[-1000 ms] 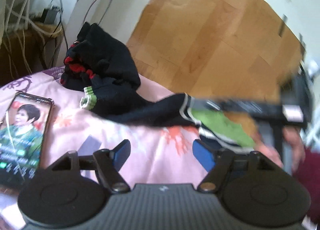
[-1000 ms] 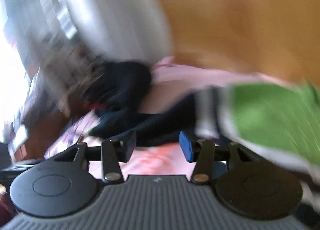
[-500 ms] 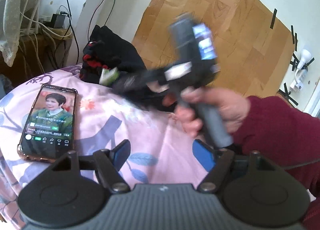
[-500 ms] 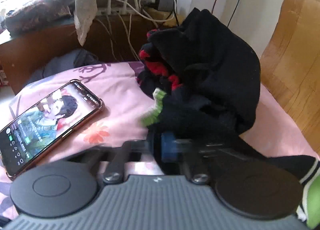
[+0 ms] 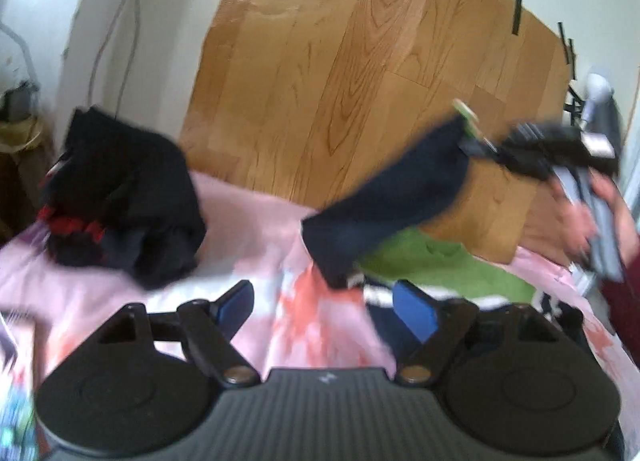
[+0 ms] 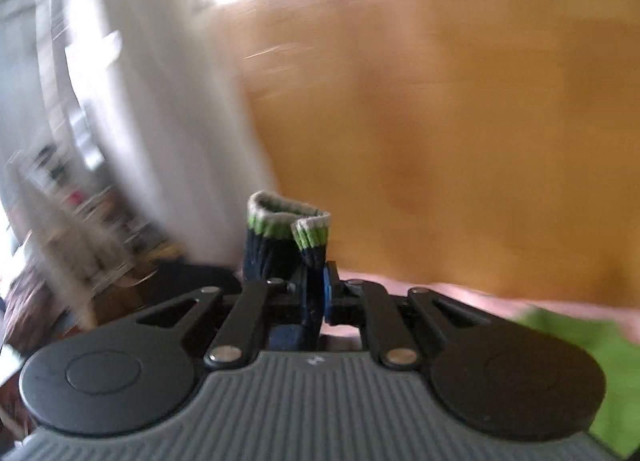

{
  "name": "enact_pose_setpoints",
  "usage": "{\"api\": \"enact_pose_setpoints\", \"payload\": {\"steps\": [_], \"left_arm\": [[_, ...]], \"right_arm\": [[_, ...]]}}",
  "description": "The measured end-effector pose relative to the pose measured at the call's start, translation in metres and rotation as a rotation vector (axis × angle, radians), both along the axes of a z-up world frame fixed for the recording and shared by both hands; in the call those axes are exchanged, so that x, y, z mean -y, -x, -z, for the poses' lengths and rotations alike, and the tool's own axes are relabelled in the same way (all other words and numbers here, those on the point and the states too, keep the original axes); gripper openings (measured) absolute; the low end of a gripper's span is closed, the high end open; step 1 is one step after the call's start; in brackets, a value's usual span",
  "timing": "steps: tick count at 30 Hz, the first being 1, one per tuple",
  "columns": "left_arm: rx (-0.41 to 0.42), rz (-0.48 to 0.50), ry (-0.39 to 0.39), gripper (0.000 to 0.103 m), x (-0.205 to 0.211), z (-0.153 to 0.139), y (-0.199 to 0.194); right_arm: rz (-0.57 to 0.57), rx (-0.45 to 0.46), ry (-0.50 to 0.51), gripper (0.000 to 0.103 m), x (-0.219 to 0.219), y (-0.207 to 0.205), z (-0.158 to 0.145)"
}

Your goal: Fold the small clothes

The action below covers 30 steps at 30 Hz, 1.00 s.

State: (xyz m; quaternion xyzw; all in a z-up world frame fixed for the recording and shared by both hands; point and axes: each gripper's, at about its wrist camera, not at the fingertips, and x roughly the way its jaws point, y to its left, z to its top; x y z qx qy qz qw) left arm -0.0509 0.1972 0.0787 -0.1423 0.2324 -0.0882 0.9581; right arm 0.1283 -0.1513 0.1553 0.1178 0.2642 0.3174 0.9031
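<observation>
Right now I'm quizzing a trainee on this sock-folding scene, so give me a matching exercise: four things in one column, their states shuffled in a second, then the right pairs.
Things:
1. left tongs
2. right tongs
3. navy sock
4. black clothes pile

States:
A. heaped on the pink cloth, untouched
B. lifted by its striped cuff, toe end hanging down
C. open, holding nothing
D. shut on fabric

Pairs: 1-C, 2-D, 3-B, 4-A

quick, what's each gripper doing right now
Left gripper: open, holding nothing, above the pink cloth.
Right gripper: closed on the cuff of the dark sock, lifting it.
</observation>
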Motion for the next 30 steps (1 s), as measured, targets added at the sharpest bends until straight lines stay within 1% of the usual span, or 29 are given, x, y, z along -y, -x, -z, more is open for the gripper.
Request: {"api": "enact_pose_setpoints", "payload": {"steps": [2, 4, 5, 10, 12, 14, 16, 17, 19, 20, 21, 22, 23, 24, 25, 26, 27, 28, 29, 30], "left_arm": [[-0.011, 0.004, 0.005, 0.081, 0.009, -0.007, -0.031], [-0.029, 0.016, 0.011, 0.084, 0.021, -0.009, -0.067], [-0.045, 0.019, 0.011, 0.084, 0.028, -0.007, -0.084], [-0.161, 0.045, -0.028, 0.084, 0.069, 0.016, -0.166], [-0.193, 0.05, -0.041, 0.084, 0.083, 0.026, -0.188], [-0.21, 0.062, -0.034, 0.084, 0.093, 0.032, -0.204], [-0.218, 0.079, -0.035, 0.084, 0.105, 0.036, -0.214], [-0.221, 0.085, -0.048, 0.084, 0.111, 0.038, -0.219], [-0.236, 0.086, -0.1, 0.083, 0.124, 0.044, -0.231], [-0.245, 0.082, -0.126, 0.078, 0.129, 0.048, -0.235], [-0.254, 0.08, -0.147, 0.07, 0.133, 0.051, -0.24], [-0.262, 0.082, -0.168, 0.038, 0.138, 0.055, -0.244], [-0.276, 0.085, -0.186, 0.022, 0.141, 0.058, -0.247], [-0.263, 0.067, -0.194, 0.02, 0.142, 0.058, -0.245], [-0.226, 0.054, -0.17, 0.016, 0.14, 0.056, -0.239], [-0.175, 0.04, -0.123, 0.016, 0.135, 0.052, -0.23], [-0.13, 0.021, -0.088, 0.017, 0.13, 0.049, -0.223], [-0.089, -0.005, -0.069, 0.021, 0.126, 0.045, -0.217], [-0.065, -0.033, -0.079, 0.025, 0.126, 0.042, -0.214], [-0.054, -0.081, -0.122, 0.03, 0.129, 0.041, -0.213]], "right_arm": [[0.063, -0.042, -0.03, 0.01, 0.038, -0.005, 0.015], [0.117, -0.087, -0.058, 0.01, 0.073, -0.011, 0.036], [0.135, -0.102, -0.068, 0.01, 0.084, -0.01, 0.044], [0.238, -0.166, -0.112, 0.01, 0.131, -0.005, 0.087], [0.293, -0.184, -0.131, 0.01, 0.151, -0.005, 0.101], [0.335, -0.213, -0.16, 0.01, 0.174, -0.007, 0.113], [0.361, -0.231, -0.159, 0.011, 0.183, -0.009, 0.122], [0.364, -0.238, -0.152, 0.014, 0.181, -0.01, 0.126], [0.346, -0.253, -0.147, 0.015, 0.182, -0.012, 0.134], [0.341, -0.257, -0.146, 0.015, 0.181, -0.013, 0.137], [0.334, -0.261, -0.144, 0.018, 0.177, -0.013, 0.139], [0.329, -0.262, -0.144, 0.018, 0.173, -0.014, 0.141], [0.332, -0.258, -0.141, 0.017, 0.18, -0.014, 0.142], [0.342, -0.249, -0.123, 0.012, 0.178, -0.014, 0.144], [0.355, -0.228, -0.124, 0.012, 0.178, -0.012, 0.141], [0.36, -0.166, -0.168, 0.012, 0.182, -0.003, 0.135], [0.352, -0.097, -0.234, 0.011, 0.187, 0.006, 0.126], [0.347, -0.036, -0.287, 0.011, 0.194, 0.014, 0.119], [0.348, 0.029, -0.325, 0.011, 0.2, 0.023, 0.112], [0.354, 0.063, -0.333, 0.011, 0.203, 0.028, 0.109]]}}
